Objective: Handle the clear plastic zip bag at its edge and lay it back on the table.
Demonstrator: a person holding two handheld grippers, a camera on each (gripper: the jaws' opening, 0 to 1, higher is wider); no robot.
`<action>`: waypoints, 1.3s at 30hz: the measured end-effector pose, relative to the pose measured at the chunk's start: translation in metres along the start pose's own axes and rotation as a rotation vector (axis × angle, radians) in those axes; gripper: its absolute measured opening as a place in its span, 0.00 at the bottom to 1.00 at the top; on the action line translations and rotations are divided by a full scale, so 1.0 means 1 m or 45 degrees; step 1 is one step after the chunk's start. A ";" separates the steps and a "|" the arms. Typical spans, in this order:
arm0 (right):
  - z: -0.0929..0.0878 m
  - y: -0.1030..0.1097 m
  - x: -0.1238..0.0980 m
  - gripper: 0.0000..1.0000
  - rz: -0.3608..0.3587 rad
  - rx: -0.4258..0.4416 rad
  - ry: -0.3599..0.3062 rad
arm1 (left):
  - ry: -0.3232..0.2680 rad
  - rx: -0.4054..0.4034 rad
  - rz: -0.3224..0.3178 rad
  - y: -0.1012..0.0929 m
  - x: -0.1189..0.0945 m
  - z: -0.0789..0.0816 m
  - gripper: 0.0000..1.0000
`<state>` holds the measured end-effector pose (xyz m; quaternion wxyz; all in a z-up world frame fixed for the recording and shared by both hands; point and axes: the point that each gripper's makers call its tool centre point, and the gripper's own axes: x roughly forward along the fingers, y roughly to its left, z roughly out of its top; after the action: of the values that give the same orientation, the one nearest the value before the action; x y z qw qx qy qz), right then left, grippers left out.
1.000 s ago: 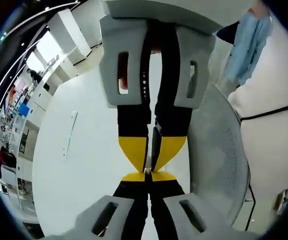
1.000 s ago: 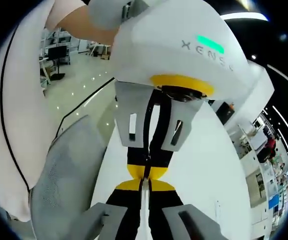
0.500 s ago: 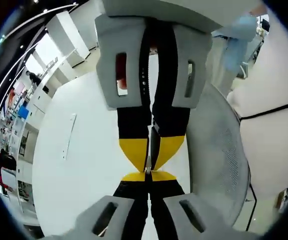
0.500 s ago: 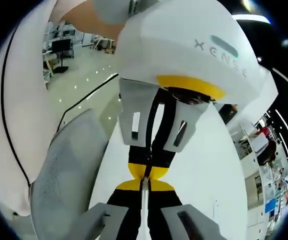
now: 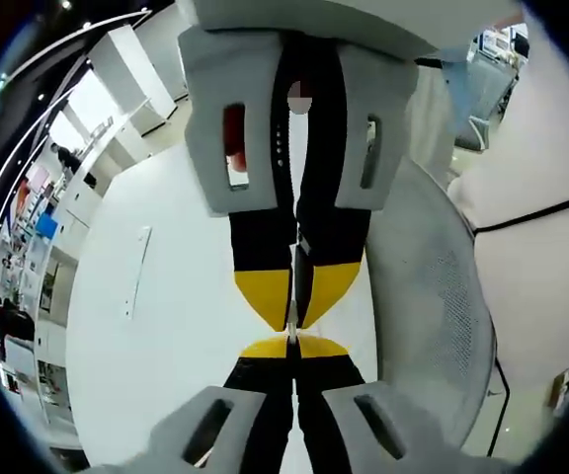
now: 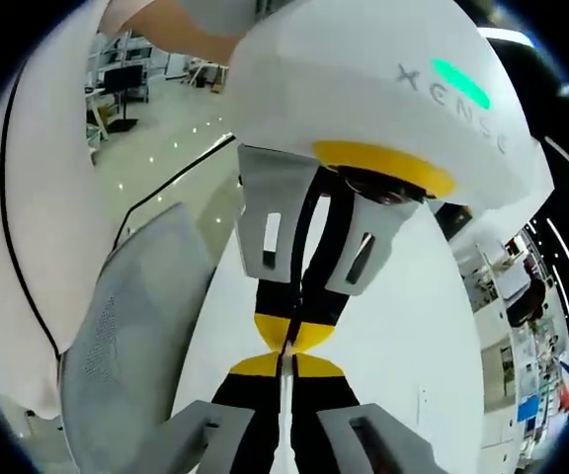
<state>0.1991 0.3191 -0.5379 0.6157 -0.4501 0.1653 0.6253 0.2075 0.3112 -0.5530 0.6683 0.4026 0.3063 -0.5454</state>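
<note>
In the left gripper view the left hand-held gripper (image 5: 292, 342) rises from the bottom with its yellow-tipped jaws pressed together, and a thin pale sliver, apparently the edge of the clear plastic zip bag (image 5: 291, 318), is pinched at their tips. The right hand-held gripper (image 5: 292, 314) comes down from the top of that view to meet it tip to tip, its jaws likewise closed on the same strip. In the right gripper view the arrangement mirrors: the right hand-held gripper (image 6: 287, 360) rises from below, jaws closed, and the left hand-held gripper (image 6: 288, 336) reaches down under its white housing, which carries a lit green bar. A thin pale line runs between the right hand-held gripper's jaws there; the rest of the bag is too clear to make out. Behind the meeting tips spreads the white worktop (image 5: 166, 296), and the bag edge is held above it. Beside the worktop, on the person's side, stands a grey mesh chair (image 6: 131, 326). Past the chair is the person's white sleeve (image 5: 551, 247). On the far side of the worktop from the chair, a bright room with shelves and desks recedes.
</note>
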 end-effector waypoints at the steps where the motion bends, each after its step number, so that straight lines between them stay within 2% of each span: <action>1: 0.000 0.000 0.000 0.00 0.001 0.003 0.003 | -0.001 0.000 0.001 0.000 0.000 0.000 0.00; 12: -0.006 0.001 -0.003 0.00 0.006 0.009 0.034 | -0.017 0.005 -0.002 -0.001 -0.002 0.003 0.00; 25: -0.022 0.006 -0.007 0.00 0.009 0.037 0.068 | -0.021 0.023 -0.016 -0.004 -0.002 0.006 0.00; 34: -0.029 0.004 -0.011 0.00 -0.003 0.072 0.072 | -0.030 0.007 -0.004 0.001 -0.004 0.004 0.00; 36: -0.029 0.004 -0.011 0.00 -0.002 0.072 0.076 | -0.017 -0.047 -0.016 0.002 -0.003 0.002 0.00; 39: -0.028 0.005 -0.012 0.00 0.000 0.064 0.085 | -0.010 -0.032 -0.027 0.000 -0.002 0.001 0.00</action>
<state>0.2029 0.2893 -0.5462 0.6209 -0.4551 0.2014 0.6056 0.2075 0.3114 -0.5511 0.6687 0.3887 0.3147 -0.5502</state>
